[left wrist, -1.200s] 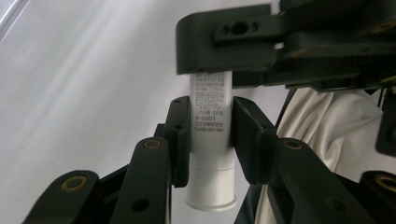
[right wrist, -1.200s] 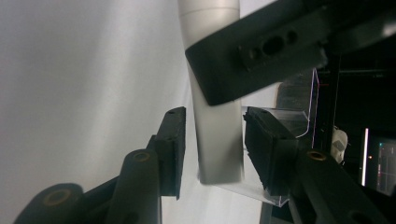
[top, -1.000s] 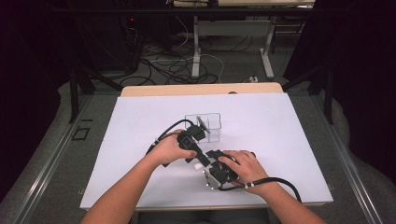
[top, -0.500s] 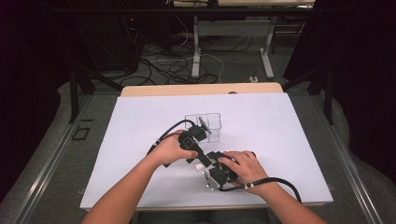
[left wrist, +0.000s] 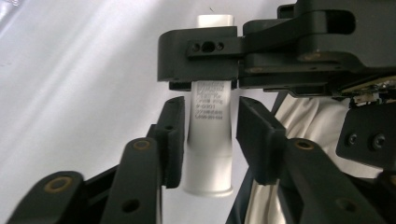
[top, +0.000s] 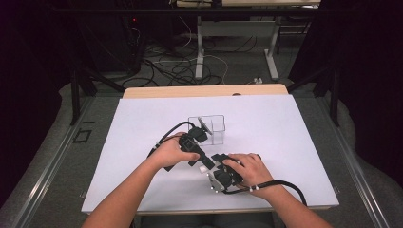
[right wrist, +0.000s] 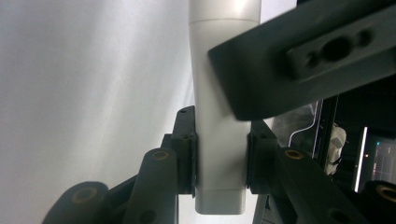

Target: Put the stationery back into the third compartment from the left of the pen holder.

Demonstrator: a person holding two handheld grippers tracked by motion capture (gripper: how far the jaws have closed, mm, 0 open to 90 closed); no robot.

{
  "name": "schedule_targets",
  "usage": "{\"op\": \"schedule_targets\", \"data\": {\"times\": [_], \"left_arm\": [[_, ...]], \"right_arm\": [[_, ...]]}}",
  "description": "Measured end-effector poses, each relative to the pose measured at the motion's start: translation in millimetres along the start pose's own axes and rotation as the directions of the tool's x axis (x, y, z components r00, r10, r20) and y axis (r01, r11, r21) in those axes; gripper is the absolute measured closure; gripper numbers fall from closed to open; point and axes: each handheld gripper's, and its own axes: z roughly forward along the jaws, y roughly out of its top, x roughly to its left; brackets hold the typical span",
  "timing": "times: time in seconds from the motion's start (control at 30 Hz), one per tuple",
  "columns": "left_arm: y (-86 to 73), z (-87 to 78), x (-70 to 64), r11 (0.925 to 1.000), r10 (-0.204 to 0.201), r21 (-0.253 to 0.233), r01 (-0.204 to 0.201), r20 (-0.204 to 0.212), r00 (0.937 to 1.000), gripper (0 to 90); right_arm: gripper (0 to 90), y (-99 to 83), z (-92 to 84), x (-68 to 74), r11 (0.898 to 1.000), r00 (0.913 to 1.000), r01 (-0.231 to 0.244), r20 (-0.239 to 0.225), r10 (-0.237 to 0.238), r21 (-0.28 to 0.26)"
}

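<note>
A white plastic tube with small printed text lies between both grippers, just above the white table. My left gripper stands around its wider end; its jaws have just been opening and a thin gap shows at each pad, so it is open. My right gripper is shut on the tube, with both pads pressed to its sides. In the left gripper view the right gripper's black jaws cross the tube's far end. In the high view the left gripper and the right gripper meet tip to tip at the tube.
A clear plastic box stands just behind the hands, with a dark part leaning in it. The white tabletop has free room to the left and right. Black cables trail from both grippers, and the table's front edge is close.
</note>
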Motion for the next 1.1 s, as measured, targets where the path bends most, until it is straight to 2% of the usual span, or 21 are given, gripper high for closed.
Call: {"op": "schedule_targets", "data": {"times": [0.03,0.07,0.13,0.2,0.23,0.3,0.37,0.4,0.5,0.6,0.67,0.73,0.77,0.83,0.87,0.9,0.93,0.97,1.0,1.03,1.1], "left_arm": [[-1.9,-2.1,0.7,1.0,-0.006,-0.008,0.006,-0.001,1.0,59.9],[-2.9,-3.1,1.6,0.9999,-0.003,-0.015,0.003,-0.002,1.0,59.8],[-6.3,-7.2,2.1,0.999,-0.012,-0.044,0.012,-0.011,0.9999,58.3],[-10.1,-13.0,2.6,0.9972,-0.007,-0.075,0.006,-0.013,0.9999,56.7],[-12.5,-16.2,3.4,0.9954,0.001,-0.096,-0.002,-0.017,0.9999,55.5],[-17.7,-23.6,5.2,0.9913,-0.001,-0.131,-0.002,-0.021,0.9998,53.9],[-22.1,-29.2,7.1,0.9856,-0.005,-0.169,0.0,-0.029,0.9996,53.1],[-24.2,-31.3,7.3,0.9811,-0.023,-0.193,0.016,-0.032,0.9992,52.5],[-29.3,-38.3,10.5,0.9738,-0.033,-0.227,0.022,-0.049,0.9983,51.6],[-35.4,-42.9,14.4,0.9587,-0.026,-0.284,-0.003,-0.101,0.9945,47.5],[-39.7,-45.3,16.8,0.951,-0.028,-0.308,-0.02,-0.149,0.9885,45.8],[-44.0,-47.9,19.4,0.9424,-0.037,-0.334,-0.024,-0.177,0.9835,44.7],[-46.8,-48.9,20.4,0.9349,-0.038,-0.353,-0.036,-0.2,0.979,44.5],[-51.0,-50.9,21.9,0.9278,-0.03,-0.368,-0.061,-0.237,0.971,43.1],[-52.5,-51.3,22.2,0.9242,-0.029,-0.376,-0.069,-0.251,0.9676,42.2],[-54.6,-53.5,23.1,0.9255,-0.017,-0.368,-0.09,-0.277,0.9607,41.3],[-56.1,-53.6,23.1,0.9199,-0.022,-0.38,-0.097,-0.296,0.955,40.9],[-57.7,-54.9,23.3,0.92,-0.021,-0.377,-0.108,-0.322,0.9464,40.3],[-58.8,-54.8,23.1,0.915,-0.034,-0.39,-0.104,-0.33,0.9433,40.1],[-60.5,-55.9,23.8,0.9082,-0.047,-0.406,-0.101,-0.34,0.9393,39.8],[-63.1,-57.2,25.1,0.8951,-0.066,-0.436,-0.094,-0.337,0.9392,39.2]], "right_arm": [[70.3,-0.3,0.0,-0.2,1.0,1.0,0.001,0.001,-0.001,0.001],[70.3,-0.5,-0.5,-0.9,1.0,0.9998,0.0,-0.018,0.0,0.012],[70.3,-1.3,0.0,0.6,1.0,0.9999,-0.014,-0.008,0.014,0.01],[70.3,-2.0,0.0,-0.9,1.0,0.9996,-0.009,-0.025,0.009,0.013],[70.3,-3.0,0.6,-0.5,1.0,0.9998,-0.015,-0.01,0.015,0.002],[70.3,-6.1,1.1,0.1,0.999,0.999,-0.042,-0.017,0.042,-0.008],[70.3,-8.5,0.6,0.7,0.998,0.9977,-0.065,-0.019,0.065,-0.005],[70.3,-9.8,0.3,0.1,0.997,0.9974,-0.071,-0.015,0.071,-0.008],[70.3,-12.0,-1.0,-1.6,0.995,0.9945,-0.104,-0.01,0.104,-0.012],[70.3,-14.0,-2.9,-4.2,0.992,0.9919,-0.127,-0.001,0.127,-0.017],[70.3,-15.5,-4.2,-5.8,0.988,0.9883,-0.152,-0.001,0.152,-0.021],[70.3,-17.8,-5.5,-8.2,0.982,0.9824,-0.187,0.003,0.187,-0.034],[70.3,-18.6,-5.4,-8.8,0.978,0.9787,-0.205,-0.001,0.205,-0.046],[70.3,-20.4,-6.6,-10.9,0.965,0.9671,-0.253,0.011,0.254,-0.074],[70.3,-20.8,-9.6,-13.6,0.961,0.9623,-0.269,0.026,0.271,-0.061],[70.3,-21.5,-10.4,-15.3,0.956,0.9581,-0.285,0.009,0.286,-0.064],[70.3,-23.0,-11.5,-19.0,0.954,0.9561,-0.291,0.01,0.293,-0.077],[70.3,-23.5,-12.5,-19.1,0.941,0.9437,-0.329,0.011,0.33,-0.081],[70.3,-24.3,-12.8,-21.5,0.937,0.9413,-0.335,0.01,0.337,-0.094],[70.3,-24.6,-14.7,-22.5,0.931,0.9341,-0.355,0.013,0.357,-0.083],[70.3,-26.8,-15.7,-27.6,0.922,0.9266,-0.374,0.001,0.376,-0.103]]}}
